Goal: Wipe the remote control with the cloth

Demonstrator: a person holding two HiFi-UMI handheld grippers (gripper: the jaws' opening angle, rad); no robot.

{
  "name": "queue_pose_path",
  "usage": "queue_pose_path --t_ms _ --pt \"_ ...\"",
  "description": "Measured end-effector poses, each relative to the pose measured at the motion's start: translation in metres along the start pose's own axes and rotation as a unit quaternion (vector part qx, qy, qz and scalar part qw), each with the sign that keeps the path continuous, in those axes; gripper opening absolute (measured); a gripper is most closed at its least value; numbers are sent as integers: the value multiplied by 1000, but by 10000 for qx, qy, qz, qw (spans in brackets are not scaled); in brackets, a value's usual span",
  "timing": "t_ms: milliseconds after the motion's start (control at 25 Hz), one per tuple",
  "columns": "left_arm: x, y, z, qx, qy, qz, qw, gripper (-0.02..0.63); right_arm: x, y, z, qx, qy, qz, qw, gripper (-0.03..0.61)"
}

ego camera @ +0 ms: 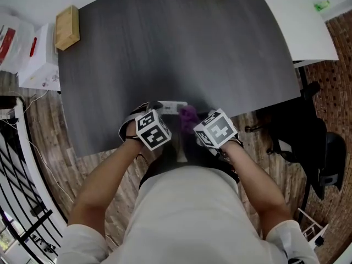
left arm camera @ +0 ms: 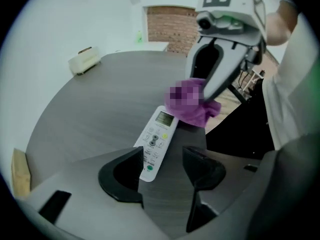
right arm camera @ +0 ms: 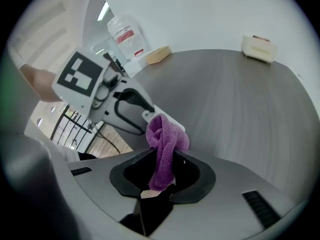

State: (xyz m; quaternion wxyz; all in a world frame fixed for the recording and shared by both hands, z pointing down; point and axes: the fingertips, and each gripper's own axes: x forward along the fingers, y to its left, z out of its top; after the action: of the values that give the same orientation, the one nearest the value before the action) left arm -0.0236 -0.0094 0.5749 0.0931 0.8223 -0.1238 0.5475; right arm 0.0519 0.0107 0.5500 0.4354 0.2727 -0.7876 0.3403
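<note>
Two jobs, one per hand. My left gripper has its jaws parted, with the near end of the remote control lying between them. It sits against one jaw but is not pinched, there, I judge, to stop it sliding on the table. My right gripper is clenched on the purple cloth. Its bunched end juts ahead of those jaws onto the remote's far end, placed for rubbing.
</note>
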Motion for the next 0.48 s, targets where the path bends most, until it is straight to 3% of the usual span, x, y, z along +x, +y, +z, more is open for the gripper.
queue_pose_path --t_ms 280,480 --pt "-3 -39 2 -612 -352 -487 9963 227 11 -40 41 -133 -164 -507 9985 102" --pt "-9 -57 18 -753 -731 -773 9915 225 28 -51 53 -479 -127 -673 9965 102"
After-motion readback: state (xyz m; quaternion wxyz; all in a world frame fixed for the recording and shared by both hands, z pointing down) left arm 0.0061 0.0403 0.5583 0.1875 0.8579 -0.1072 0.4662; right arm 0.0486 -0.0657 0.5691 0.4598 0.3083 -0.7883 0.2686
